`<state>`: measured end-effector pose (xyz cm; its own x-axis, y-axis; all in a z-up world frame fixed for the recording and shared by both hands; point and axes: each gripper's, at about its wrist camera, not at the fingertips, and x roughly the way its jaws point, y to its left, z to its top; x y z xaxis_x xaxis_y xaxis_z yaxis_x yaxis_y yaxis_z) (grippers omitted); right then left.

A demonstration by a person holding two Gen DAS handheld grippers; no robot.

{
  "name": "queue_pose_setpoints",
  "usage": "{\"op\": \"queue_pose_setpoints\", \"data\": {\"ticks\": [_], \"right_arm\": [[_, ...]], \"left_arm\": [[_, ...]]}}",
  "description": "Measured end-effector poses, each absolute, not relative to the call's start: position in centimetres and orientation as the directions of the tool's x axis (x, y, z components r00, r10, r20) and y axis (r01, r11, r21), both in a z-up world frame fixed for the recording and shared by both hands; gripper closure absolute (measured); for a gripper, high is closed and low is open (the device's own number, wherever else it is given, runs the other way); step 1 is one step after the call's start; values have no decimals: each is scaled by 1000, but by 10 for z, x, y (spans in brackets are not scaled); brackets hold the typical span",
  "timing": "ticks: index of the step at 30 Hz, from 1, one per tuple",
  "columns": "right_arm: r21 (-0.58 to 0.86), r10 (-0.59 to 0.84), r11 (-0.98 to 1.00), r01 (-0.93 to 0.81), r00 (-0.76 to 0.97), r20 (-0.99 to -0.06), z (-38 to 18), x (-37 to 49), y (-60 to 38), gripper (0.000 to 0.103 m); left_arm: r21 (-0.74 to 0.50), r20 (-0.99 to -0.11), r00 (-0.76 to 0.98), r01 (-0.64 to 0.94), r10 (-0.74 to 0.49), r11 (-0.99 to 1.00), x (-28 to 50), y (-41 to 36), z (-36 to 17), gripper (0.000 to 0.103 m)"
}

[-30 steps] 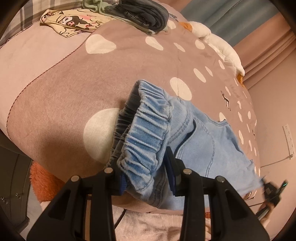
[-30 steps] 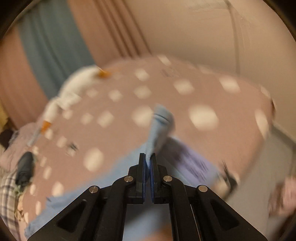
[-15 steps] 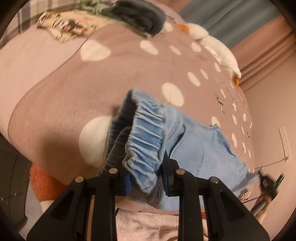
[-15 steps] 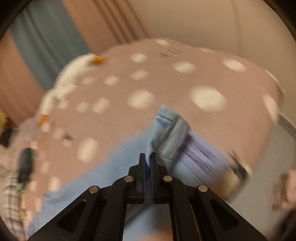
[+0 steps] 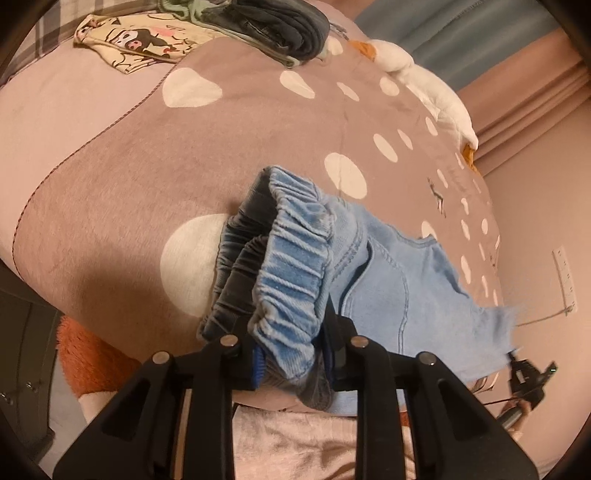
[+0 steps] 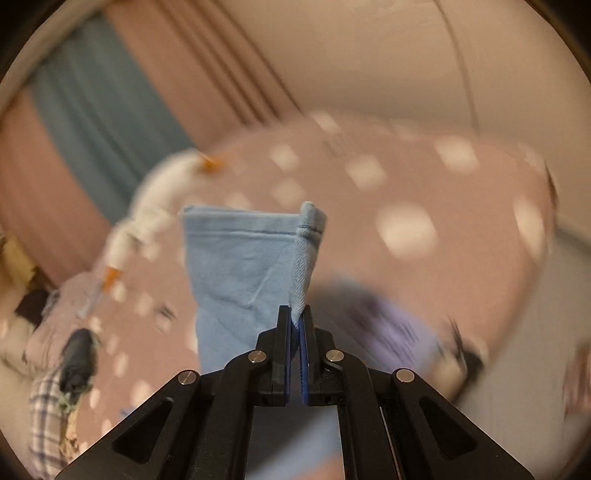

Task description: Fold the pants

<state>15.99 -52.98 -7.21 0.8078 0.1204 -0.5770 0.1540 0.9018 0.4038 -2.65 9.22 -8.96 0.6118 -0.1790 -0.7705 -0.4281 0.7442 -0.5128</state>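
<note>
Light blue denim pants lie on a brown bedspread with white dots. My left gripper is shut on the gathered elastic waistband at the bed's near edge. My right gripper is shut on the hem of a pant leg and holds it up above the bed; the leg hangs stretched toward the camera. The right gripper also shows small at the lower right of the left wrist view, at the frayed leg end.
A folded dark garment and a cartoon-print cloth lie at the far side of the bed. A white plush toy lies along the far right edge. An orange fluffy thing sits below the bed at left.
My left gripper has closed tighter on the waistband. My right gripper has lifted the pant leg hem higher, so the leg now hangs flat and spread in front of it.
</note>
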Motion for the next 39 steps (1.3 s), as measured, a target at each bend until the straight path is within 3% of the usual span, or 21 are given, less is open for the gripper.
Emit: {"op": "queue_pose_setpoints", "data": {"ticks": [4, 39], "right_arm": [[364, 74, 905, 219, 762, -643, -100, 160, -532, 99], [294, 20, 923, 248, 733, -680, -108, 161, -530, 99]], "left_arm": [[-471, -789, 595, -426, -153, 772, -24, 87, -89, 78], [-407, -820, 565, -466, -90, 785, -22, 81, -96, 74]]}}
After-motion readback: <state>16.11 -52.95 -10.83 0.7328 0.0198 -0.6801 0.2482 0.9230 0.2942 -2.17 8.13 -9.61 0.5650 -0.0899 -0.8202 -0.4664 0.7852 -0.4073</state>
